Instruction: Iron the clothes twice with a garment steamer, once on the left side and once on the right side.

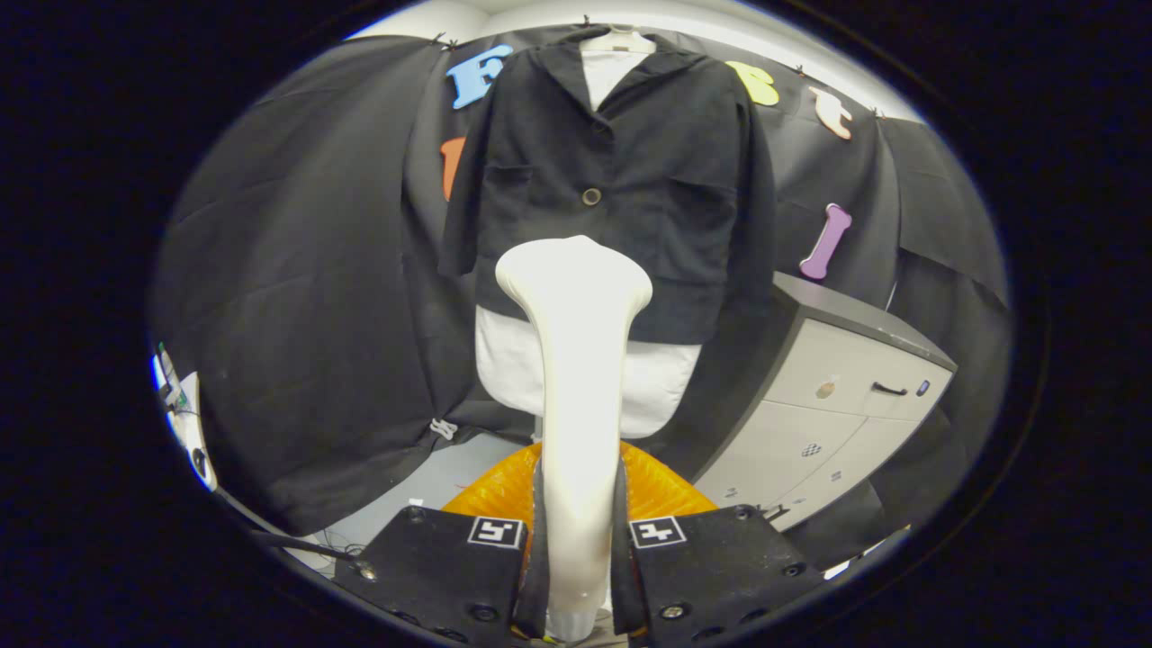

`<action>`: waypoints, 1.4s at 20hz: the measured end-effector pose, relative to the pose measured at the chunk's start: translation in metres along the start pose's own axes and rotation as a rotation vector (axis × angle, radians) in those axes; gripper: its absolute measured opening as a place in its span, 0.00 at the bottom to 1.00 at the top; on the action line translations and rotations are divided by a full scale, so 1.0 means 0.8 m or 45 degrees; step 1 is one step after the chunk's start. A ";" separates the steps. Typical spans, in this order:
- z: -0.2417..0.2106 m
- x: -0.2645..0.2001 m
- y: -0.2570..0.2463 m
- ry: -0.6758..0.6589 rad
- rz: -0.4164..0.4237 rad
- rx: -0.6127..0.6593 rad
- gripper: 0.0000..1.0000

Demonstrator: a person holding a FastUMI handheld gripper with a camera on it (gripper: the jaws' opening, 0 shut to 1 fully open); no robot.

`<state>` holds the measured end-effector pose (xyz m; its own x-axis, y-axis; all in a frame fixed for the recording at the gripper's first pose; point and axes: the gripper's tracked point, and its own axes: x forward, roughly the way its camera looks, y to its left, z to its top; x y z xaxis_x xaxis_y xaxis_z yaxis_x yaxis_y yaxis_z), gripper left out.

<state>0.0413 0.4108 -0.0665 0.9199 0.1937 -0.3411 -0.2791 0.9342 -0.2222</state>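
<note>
Garment steamer [576,378] stands upright in your gripper [576,540], both fingers clamped on its handle, head just before the dark jacket [621,171] hanging on the wall over a white shirt [666,378]. Right of it, a grey drawer cabinet [846,387].

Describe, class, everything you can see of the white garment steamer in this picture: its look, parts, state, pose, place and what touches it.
The garment steamer is white, smooth and glossy, like moulded plastic. A long slim handle rises upright and flares into a broad rounded head. The gripper is shut on the handle, its jaws pressing it from both sides. The head stands in front of the lower part of the dark jacket hanging beyond; whether it touches the cloth cannot be told. No steam is visible.
</note>
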 end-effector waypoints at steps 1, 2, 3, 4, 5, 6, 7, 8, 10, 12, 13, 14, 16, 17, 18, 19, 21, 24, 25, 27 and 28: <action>0.004 -0.006 -0.015 -0.005 -0.014 0.006 0.30; 0.007 -0.013 -0.030 -0.010 -0.032 0.014 0.30; 0.009 -0.018 -0.046 -0.012 -0.050 0.022 0.30; 0.010 -0.024 -0.063 -0.016 -0.066 0.032 0.30; 0.010 -0.027 -0.079 -0.021 -0.084 0.041 0.30; 0.008 -0.029 -0.095 -0.019 -0.104 0.048 0.30; 0.005 -0.030 -0.109 -0.010 -0.115 0.063 0.30; 0.002 -0.030 -0.121 -0.004 -0.118 0.080 0.30; 0.002 -0.035 -0.145 -0.002 -0.111 0.098 0.30; 0.003 -0.046 -0.170 -0.005 -0.107 0.104 0.30; -0.001 -0.054 -0.180 -0.017 -0.105 0.114 0.30; 0.007 -0.060 -0.200 -0.026 -0.114 0.118 0.30; 0.006 -0.071 -0.235 -0.028 -0.129 0.134 0.30; 0.006 -0.075 -0.252 -0.028 -0.139 0.147 0.30; 0.006 -0.080 -0.270 -0.030 -0.154 0.159 0.30; 0.005 -0.085 -0.287 -0.032 -0.169 0.168 0.30; 0.001 -0.092 -0.316 -0.029 -0.190 0.183 0.30; -0.008 -0.099 -0.352 -0.018 -0.217 0.186 0.30; -0.011 -0.101 -0.363 -0.011 -0.224 0.186 0.30; -0.019 -0.107 -0.382 0.000 -0.230 0.193 0.30; -0.028 -0.102 -0.390 0.005 -0.235 0.195 0.30</action>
<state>0.0471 0.0968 0.0101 0.9503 0.0143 -0.3110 -0.0607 0.9883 -0.1400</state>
